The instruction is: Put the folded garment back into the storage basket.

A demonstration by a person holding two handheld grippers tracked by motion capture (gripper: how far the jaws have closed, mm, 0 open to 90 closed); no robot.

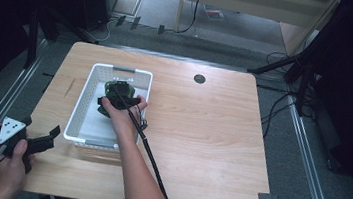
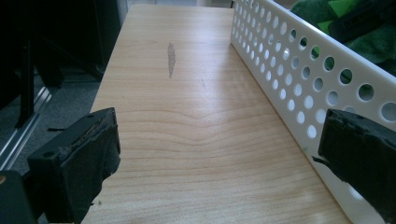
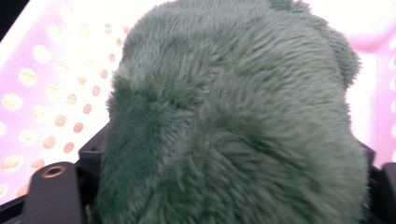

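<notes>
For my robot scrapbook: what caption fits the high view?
Right hand-held gripper lowers a fuzzy dark-green plush toy into a white perforated plastic basket on a light wooden table.

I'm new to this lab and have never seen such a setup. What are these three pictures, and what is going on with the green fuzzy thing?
A person sits at a wooden table with a hand-held two-jaw gripper in each hand. One picture comes from a fixed camera above; the other two come from cameras riding on the grippers. On the table stands a white perforated basket. The right gripper reaches into it with a green plush toy between its jaws; whether they press on it is hidden by the fur. The left gripper rests at the table's near left corner beside the basket, its jaws open with nothing in them.
</notes>
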